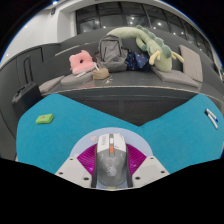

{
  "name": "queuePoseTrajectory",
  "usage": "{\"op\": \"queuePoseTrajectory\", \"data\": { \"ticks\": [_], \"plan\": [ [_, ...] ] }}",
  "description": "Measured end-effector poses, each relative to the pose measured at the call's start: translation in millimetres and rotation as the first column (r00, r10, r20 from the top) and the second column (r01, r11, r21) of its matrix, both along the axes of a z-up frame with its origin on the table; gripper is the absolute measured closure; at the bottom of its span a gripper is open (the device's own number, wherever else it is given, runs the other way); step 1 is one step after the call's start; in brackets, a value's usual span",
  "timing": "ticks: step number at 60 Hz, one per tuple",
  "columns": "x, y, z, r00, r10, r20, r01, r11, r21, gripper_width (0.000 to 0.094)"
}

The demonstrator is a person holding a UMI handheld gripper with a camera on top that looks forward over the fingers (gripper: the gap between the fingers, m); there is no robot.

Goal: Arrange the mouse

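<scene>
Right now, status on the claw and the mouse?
Claw shut on grey computer mouse, both purple pads against its sides. Mouse low over the turquoise mat. Small green block off to one side on the mat, path ahead unobstructed.

A turquoise mat (70, 120) covers the near part of a dark desk (120, 95), its far edge cut in a shallow notch. A small green item (44, 119) lies near the mat's left edge. Along the desk's far edge sit a pink object (80, 62), a grey backpack (113, 50) and a pale green plush toy (155, 45). Behind them, dark-framed glazed panels (125, 15) span the room, beside a pale wall (40, 25).
</scene>
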State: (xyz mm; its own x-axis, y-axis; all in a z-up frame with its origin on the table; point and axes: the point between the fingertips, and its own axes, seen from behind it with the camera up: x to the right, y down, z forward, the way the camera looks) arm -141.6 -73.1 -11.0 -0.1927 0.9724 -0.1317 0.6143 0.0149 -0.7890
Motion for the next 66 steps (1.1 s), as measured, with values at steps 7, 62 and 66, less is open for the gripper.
{"op": "queuePoseTrajectory", "data": {
  "ticks": [7,62,66],
  "plan": [
    [-5.3,-4.2,0.1,1.000,0.017,-0.016,-0.017,1.000,-0.017,0.0396],
    [372.5,163.2,144.4,0.985,0.002,-0.174,0.002,1.000,0.025,0.0085],
    [383.7,167.6,148.7,0.984,-0.004,-0.179,0.010,0.999,0.037,0.0084]
  ]
}}
